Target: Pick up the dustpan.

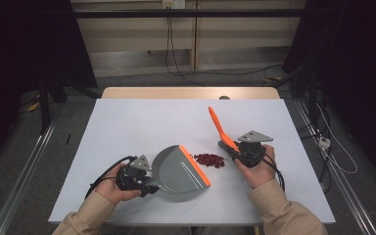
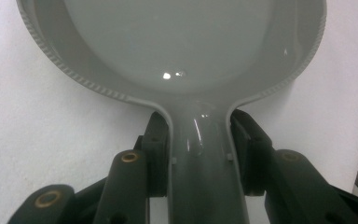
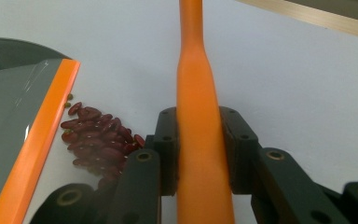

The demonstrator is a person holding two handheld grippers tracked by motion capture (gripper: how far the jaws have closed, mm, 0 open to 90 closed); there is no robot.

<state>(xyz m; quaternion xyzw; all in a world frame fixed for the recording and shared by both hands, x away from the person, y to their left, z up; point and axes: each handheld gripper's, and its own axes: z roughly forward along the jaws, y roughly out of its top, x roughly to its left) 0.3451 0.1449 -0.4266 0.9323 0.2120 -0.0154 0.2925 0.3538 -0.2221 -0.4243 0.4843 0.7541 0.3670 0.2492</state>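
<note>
Lying between dustpan (image 1: 181,171) and brush (image 1: 220,128), beans (image 1: 209,159), each tool clamping its handle

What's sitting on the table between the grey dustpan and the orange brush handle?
A small pile of red beans lies there, right beside the dustpan's orange lip and left of the brush handle. It shows in the high view and in the right gripper view.

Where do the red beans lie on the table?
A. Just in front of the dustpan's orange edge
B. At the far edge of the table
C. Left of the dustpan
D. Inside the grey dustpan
A: the red beans lie on the table beside the orange edge of the dustpan.
</note>
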